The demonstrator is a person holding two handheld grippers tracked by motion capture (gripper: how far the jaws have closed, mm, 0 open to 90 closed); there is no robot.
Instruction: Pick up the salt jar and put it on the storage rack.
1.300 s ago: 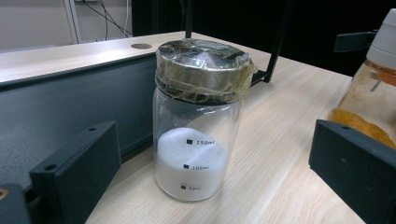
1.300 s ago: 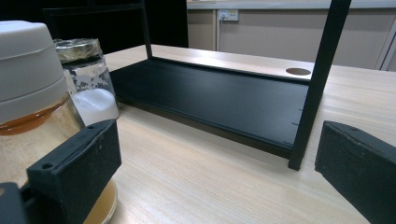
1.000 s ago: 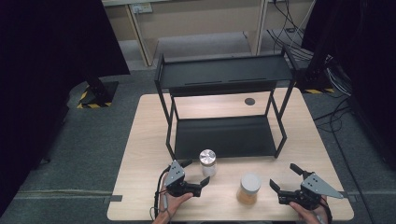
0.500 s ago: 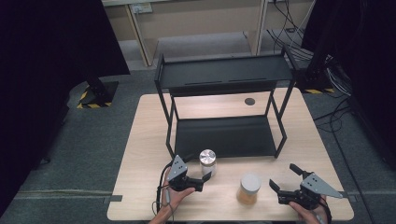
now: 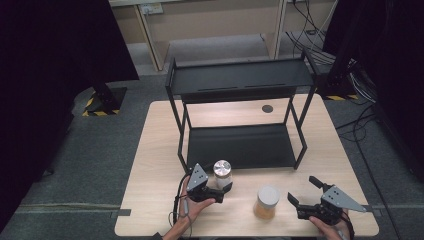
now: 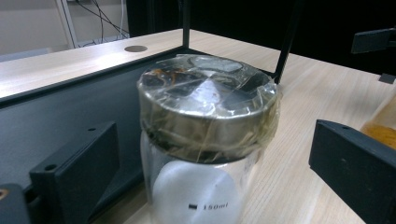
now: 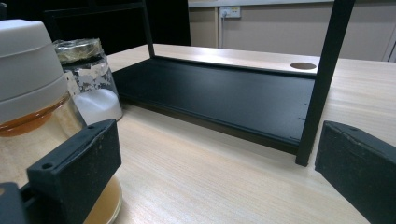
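Small clear glass jar with taped silver lid [image 6: 205,140] read "150ml". Left gripper [image 5: 224,189] jaws spread wide around it, not touching. Right gripper [image 5: 305,192] jaws wide apart beside orange jar with white lid [image 5: 267,201].

grey floor [image 5: 75,165], dark curtains [image 5: 55,55]

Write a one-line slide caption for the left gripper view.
Open left gripper straddling a foil-capped glass jar of white powder, beside the black rack's lower shelf.
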